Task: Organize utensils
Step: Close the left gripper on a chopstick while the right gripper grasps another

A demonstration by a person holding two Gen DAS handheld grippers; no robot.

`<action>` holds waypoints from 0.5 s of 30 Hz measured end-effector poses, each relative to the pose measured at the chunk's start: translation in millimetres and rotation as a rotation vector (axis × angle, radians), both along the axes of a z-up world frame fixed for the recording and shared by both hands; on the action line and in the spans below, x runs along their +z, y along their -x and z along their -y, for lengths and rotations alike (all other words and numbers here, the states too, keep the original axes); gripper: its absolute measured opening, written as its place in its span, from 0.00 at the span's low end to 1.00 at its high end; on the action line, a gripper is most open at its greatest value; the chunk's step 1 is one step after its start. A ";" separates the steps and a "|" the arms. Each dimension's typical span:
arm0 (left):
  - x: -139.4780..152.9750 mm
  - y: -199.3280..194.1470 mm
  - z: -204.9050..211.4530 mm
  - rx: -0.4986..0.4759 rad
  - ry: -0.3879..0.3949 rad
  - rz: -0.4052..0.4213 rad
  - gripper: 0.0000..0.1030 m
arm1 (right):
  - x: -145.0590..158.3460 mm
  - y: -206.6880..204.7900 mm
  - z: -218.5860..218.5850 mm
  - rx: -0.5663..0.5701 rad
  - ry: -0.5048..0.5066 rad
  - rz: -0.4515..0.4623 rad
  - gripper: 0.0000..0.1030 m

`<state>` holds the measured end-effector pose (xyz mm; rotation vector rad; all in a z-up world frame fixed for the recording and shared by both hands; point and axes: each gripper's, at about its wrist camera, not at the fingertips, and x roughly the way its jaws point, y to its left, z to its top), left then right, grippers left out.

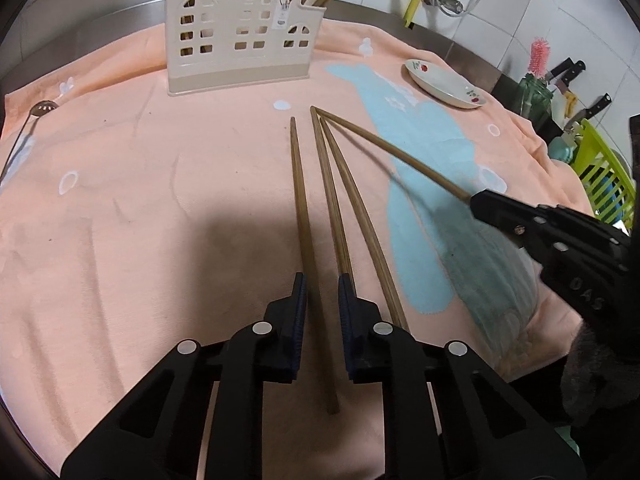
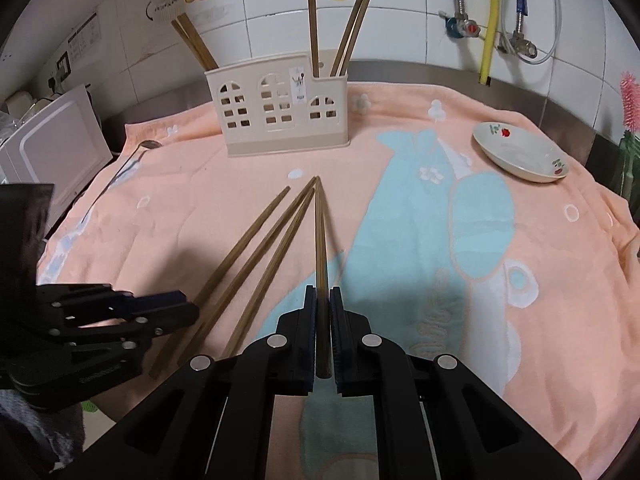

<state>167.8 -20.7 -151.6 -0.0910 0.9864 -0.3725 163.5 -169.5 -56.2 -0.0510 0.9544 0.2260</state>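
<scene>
On a kitchen counter draped with a peach towel (image 1: 120, 208), the tidying of utensils is running at roughly its midpoint. At far left a slotted metal spoon (image 1: 44, 107) is lying on the cloth, untouched and well apart from everything else. Further in, the cream utensil holder (image 1: 240, 40) is standing upright at the back of the towel and already carrying five chopsticks: a pair (image 2: 194, 46) leaning out of its left end and three (image 2: 344, 32) rising from its right end. In front of it the left gripper (image 1: 322, 280) is reaching down over the leftmost chopstick (image 1: 304, 216), its pads standing a narrow gap apart on either side of the stick and, as far as the left wrist view shows, not pressing on it, so the stick is resting flat on the cloth. Just to the right, two loose chopsticks (image 1: 340, 208) are lying side by side, their far tips converging, the nearer one running under the left gripper's right finger. Right again, the right gripper (image 2: 323, 292) is clamping a fourth chopstick (image 2: 320, 232) tight near its thick end, the tip slanting down toward the other tips. At far right an empty flowered dish (image 1: 444, 84) is sitting near the towel's edge. By this reckoning five sticks are stowed, four are waiting to go in, and the spoon is probably waiting too.
</scene>
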 end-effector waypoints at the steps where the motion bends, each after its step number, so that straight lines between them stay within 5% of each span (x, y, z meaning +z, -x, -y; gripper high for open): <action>1: -1.2 -0.2 0.4 0.002 -0.002 -0.002 0.14 | 1.3 0.6 0.2 0.000 0.000 0.003 0.07; 15: -8.5 -5.3 4.4 0.026 -0.044 -0.016 0.08 | 19.2 0.6 1.1 0.013 0.005 0.048 0.06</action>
